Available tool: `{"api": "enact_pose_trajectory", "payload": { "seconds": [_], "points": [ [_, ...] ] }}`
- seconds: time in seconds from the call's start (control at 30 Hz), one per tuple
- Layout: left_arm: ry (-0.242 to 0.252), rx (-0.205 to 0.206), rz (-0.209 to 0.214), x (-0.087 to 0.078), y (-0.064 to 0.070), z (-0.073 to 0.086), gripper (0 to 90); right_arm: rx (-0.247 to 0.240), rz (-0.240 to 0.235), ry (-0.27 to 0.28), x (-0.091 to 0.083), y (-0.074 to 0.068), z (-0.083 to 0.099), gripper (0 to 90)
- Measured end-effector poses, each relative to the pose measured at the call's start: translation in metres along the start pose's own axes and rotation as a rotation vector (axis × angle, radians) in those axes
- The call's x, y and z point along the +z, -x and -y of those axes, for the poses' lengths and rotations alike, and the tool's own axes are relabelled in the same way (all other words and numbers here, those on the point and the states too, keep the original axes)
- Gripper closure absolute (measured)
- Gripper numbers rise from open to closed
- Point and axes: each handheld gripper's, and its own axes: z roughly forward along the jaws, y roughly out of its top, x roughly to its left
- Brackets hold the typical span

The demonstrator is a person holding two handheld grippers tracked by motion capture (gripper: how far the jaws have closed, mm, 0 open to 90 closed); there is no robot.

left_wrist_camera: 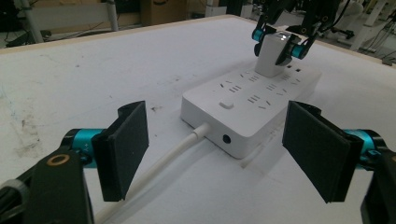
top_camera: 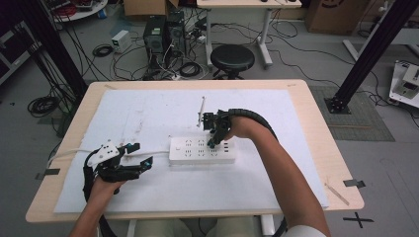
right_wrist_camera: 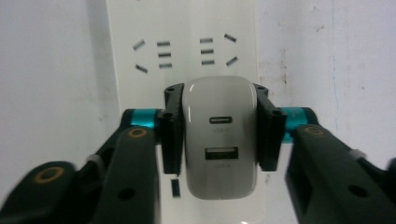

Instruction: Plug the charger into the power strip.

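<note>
While the right gripper pinches a white charger from both sides, the charger stands upright on the white power strip, which lies near the middle of the white sheet covering the wooden table. In the right gripper view the 2 black jaws press flat against the charger's sides, and its top face shows 2 ports, 1 small oval and 1 wider rectangular. In the left gripper view the charger sits at the far end of the power strip, gripped from above. The left gripper rests on the sheet just beside the strip's near end, its jaws spread wide with nothing between them, pointing toward the end where the white cable enters the strip. That cable runs from the strip leftward across the sheet, passing between the left gripper's open jaws in its own view. A black stool stands on the floor beyond the table.
</note>
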Motion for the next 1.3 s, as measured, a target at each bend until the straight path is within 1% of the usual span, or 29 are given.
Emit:
{"api": "enact_pose_trajectory", "payload": {
  "seconds": [0.03,0.07,0.1,0.13,0.17,0.23,0.27,0.3,0.33,0.37,0.4,0.47,0.57,0.6,0.63,0.67,0.83,0.97,1.1,1.3],
  "points": [
    [0.002,-0.005,-0.001,-0.001,-0.001,0.0,22.7,0.064,0.009,0.057,-0.004,0.001,0.005,40.4],
    [0.002,-0.005,-0.002,-0.001,-0.001,0.0,22.7,0.087,0.013,0.082,-0.006,0.0,0.007,38.5],
    [0.002,-0.005,-0.002,-0.001,-0.001,0.0,22.7,0.087,0.013,0.082,-0.006,0.0,0.007,38.5],
    [0.003,-0.003,-0.002,-0.002,-0.001,0.0,22.7,0.105,0.026,0.095,-0.008,0.0,0.01,36.1],
    [0.004,-0.005,-0.003,-0.002,-0.001,0.0,22.7,0.129,0.035,0.121,-0.011,-0.001,0.014,32.5],
    [0.01,-0.006,-0.003,-0.002,0.0,0.0,22.7,0.169,0.041,0.15,-0.015,-0.004,0.021,31.4],
    [0.012,-0.007,-0.003,-0.002,0.0,0.0,22.7,0.182,0.053,0.165,-0.017,-0.005,0.024,28.2],
    [0.013,-0.005,-0.004,-0.002,0.001,0.0,22.7,0.207,0.07,0.178,-0.019,-0.006,0.028,26.3],
    [0.013,-0.005,-0.004,-0.002,0.001,0.0,22.7,0.207,0.07,0.178,-0.019,-0.006,0.028,26.3],
    [0.013,-0.003,-0.003,-0.002,0.002,0.0,22.7,0.237,0.087,0.205,-0.022,-0.008,0.034,26.1],
    [0.015,-0.002,-0.003,-0.002,0.002,0.001,22.7,0.282,0.099,0.246,-0.025,-0.012,0.043,25.1],
    [0.016,-0.003,-0.001,-0.002,0.003,0.001,22.7,0.33,0.126,0.288,-0.028,-0.017,0.052,22.3],
    [0.017,0.0,0.0,-0.003,0.004,0.002,22.7,0.381,0.163,0.349,-0.034,-0.025,0.066,22.0],
    [0.018,-0.002,0.0,-0.003,0.004,0.003,22.7,0.397,0.166,0.37,-0.036,-0.028,0.071,22.0],
    [0.018,-0.003,-0.001,-0.003,0.004,0.003,22.7,0.432,0.175,0.407,-0.038,-0.033,0.08,22.0],
    [0.018,-0.003,-0.002,-0.004,0.004,0.003,22.7,0.432,0.175,0.407,-0.038,-0.033,0.08,22.0],
    [0.019,0.004,0.0,-0.004,0.005,0.002,22.7,0.508,0.201,0.486,-0.044,-0.048,0.101,21.8],
    [0.024,0.003,-0.001,-0.004,0.006,0.002,22.7,0.538,0.221,0.528,-0.045,-0.06,0.117,21.7],
    [0.024,0.004,0.0,-0.003,0.007,0.002,22.7,0.564,0.251,0.536,-0.045,-0.072,0.133,21.7],
    [0.03,0.008,-0.011,-0.005,0.006,0.001,22.7,0.624,0.316,0.582,-0.045,-0.087,0.158,21.7]
  ]
}}
